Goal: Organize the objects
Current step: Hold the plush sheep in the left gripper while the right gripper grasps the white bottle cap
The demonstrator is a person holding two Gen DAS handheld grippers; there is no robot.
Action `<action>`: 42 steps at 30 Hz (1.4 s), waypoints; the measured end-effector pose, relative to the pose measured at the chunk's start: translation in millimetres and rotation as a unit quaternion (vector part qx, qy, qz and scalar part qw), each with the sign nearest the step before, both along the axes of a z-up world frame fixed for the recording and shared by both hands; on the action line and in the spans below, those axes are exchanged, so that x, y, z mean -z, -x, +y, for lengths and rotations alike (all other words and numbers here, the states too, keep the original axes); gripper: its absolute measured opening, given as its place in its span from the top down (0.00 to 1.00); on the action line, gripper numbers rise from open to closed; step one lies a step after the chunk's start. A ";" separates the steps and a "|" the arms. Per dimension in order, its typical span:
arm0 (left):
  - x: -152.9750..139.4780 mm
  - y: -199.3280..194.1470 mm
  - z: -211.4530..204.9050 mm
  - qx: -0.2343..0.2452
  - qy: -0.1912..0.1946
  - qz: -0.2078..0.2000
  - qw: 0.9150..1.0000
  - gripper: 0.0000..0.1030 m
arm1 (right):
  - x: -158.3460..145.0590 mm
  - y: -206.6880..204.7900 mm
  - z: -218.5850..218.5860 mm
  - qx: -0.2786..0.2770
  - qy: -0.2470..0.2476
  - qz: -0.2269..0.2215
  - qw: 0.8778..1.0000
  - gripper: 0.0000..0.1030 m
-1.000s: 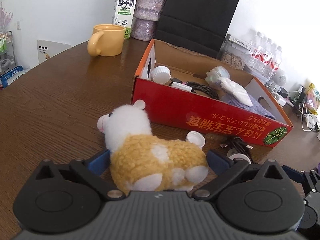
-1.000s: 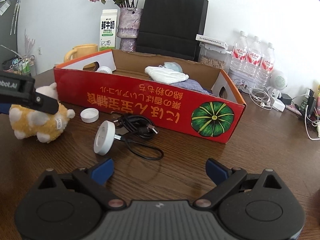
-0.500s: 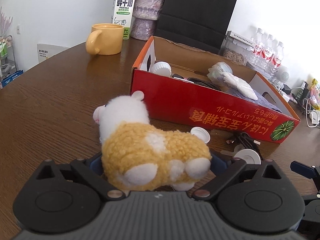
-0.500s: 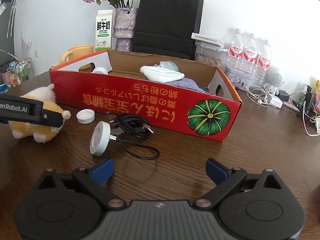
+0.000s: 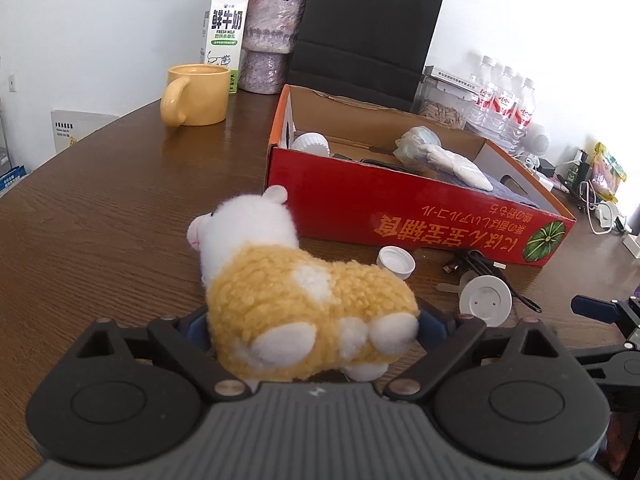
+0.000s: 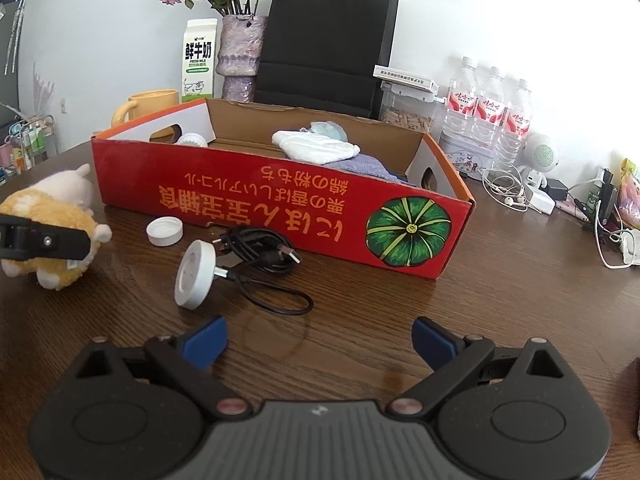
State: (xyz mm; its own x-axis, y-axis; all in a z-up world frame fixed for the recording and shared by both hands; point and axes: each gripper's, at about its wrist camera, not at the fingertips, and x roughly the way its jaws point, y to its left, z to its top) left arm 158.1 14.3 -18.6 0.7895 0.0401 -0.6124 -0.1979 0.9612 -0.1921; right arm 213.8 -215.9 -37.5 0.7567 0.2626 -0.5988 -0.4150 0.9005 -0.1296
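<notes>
A yellow and white plush sheep [image 5: 304,304] stands on the brown table in front of the red cardboard box [image 5: 400,216]. My left gripper [image 5: 314,320] straddles its body; the jaws are closing and both blue pads press into the fleece. In the right wrist view a left finger [image 6: 48,242] crosses the sheep [image 6: 52,216]. My right gripper [image 6: 320,336] stays open over bare wood, with nothing between its fingers. Just beyond it lie a white round charger [image 6: 196,274] with its black cable [image 6: 260,256] and a white cap [image 6: 165,231].
The box [image 6: 280,200] holds a white lid, cloths and a cable. Behind it stand a yellow mug [image 5: 196,96], a milk carton [image 5: 224,36], a vase, a black bag and water bottles [image 6: 488,112]. Earphones and chargers [image 6: 532,196] lie at the right.
The left gripper has slid forward around the sheep and its pads have closed in against the sheep's sides. The right gripper has kept still.
</notes>
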 end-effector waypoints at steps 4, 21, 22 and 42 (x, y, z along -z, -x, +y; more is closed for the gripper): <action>1.9 0.4 8.1 0.032 -0.009 0.010 0.999 0.05 | 0.0 0.1 -0.1 0.006 0.002 -0.001 1.000 0.04; 5.0 -0.7 12.3 0.023 -0.009 -0.001 1.000 0.04 | -1.8 11.0 -2.4 0.005 -0.004 -0.011 1.000 0.04; 4.4 0.7 13.0 0.026 -0.011 -0.004 1.000 0.05 | -2.4 13.2 -3.2 0.004 -0.007 -0.013 1.000 0.04; -27.2 29.8 47.6 0.019 -0.017 -0.082 0.996 0.06 | -41.3 20.9 61.4 -0.087 -0.041 -0.051 0.994 0.28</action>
